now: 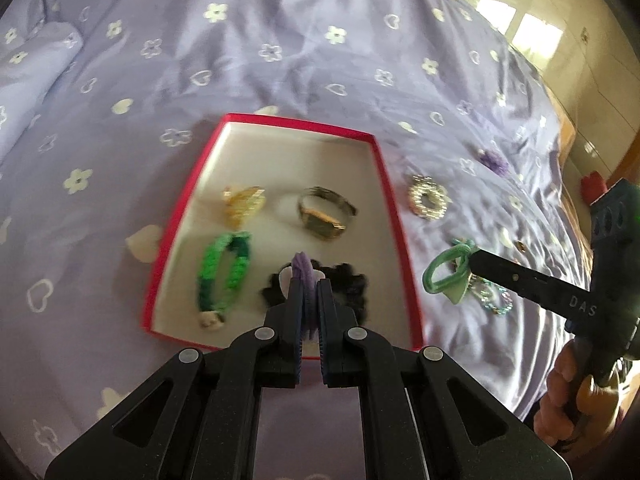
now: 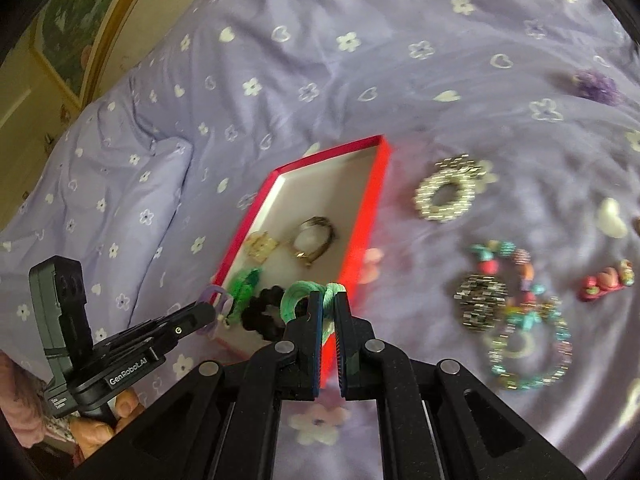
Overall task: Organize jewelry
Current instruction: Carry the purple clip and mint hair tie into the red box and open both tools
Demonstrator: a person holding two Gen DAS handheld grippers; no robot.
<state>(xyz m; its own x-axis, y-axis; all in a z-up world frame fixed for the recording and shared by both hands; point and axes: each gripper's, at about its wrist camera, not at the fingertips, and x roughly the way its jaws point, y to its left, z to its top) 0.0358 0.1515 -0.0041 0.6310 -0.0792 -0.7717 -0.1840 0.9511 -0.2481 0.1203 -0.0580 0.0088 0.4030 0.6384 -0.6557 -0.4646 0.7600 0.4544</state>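
On a lilac flowered bedspread (image 1: pixel 280 60) lies the red tray (image 1: pixel 384 184). The left gripper (image 1: pixel 308 286), angled downward over it, clamps a purple hair tie (image 1: pixel 301 265); the right gripper (image 2: pixel 328 300), beside the tray's edge, clamps a mint-green hair tie (image 2: pixel 298 294).

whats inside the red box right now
Inside the red box: a gold clip, a gold watch, a green braided bracelet and a black scrunchie. The left gripper hides the near corner.
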